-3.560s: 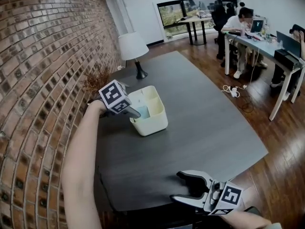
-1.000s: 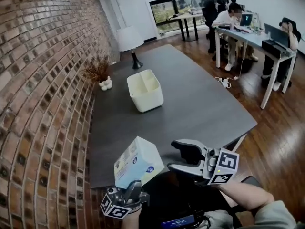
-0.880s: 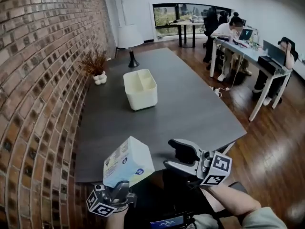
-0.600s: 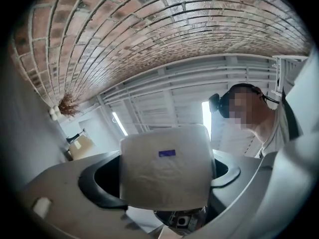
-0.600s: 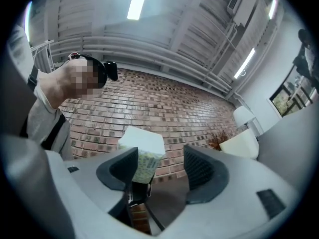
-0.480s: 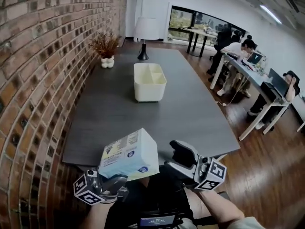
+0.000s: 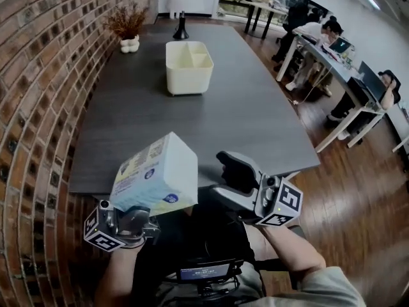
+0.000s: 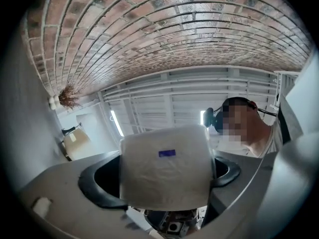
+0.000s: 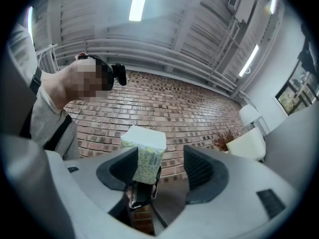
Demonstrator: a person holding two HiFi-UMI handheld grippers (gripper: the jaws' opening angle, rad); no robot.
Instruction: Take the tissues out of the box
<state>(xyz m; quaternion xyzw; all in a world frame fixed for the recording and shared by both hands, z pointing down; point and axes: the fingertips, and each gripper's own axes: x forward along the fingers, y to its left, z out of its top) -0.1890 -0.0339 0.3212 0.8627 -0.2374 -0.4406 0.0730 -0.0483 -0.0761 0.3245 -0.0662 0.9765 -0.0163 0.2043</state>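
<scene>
The left tongs (image 7: 133, 219) are clamped on the tissue pack (image 7: 156, 176) and hold it up at the near edge of the bench (image 7: 249, 120), well apart from the cream box (image 7: 188, 69) standing farther back. The right tongs (image 7: 234, 181) hover just beside the pack on its right, jaws apart and gripping nothing.
</scene>
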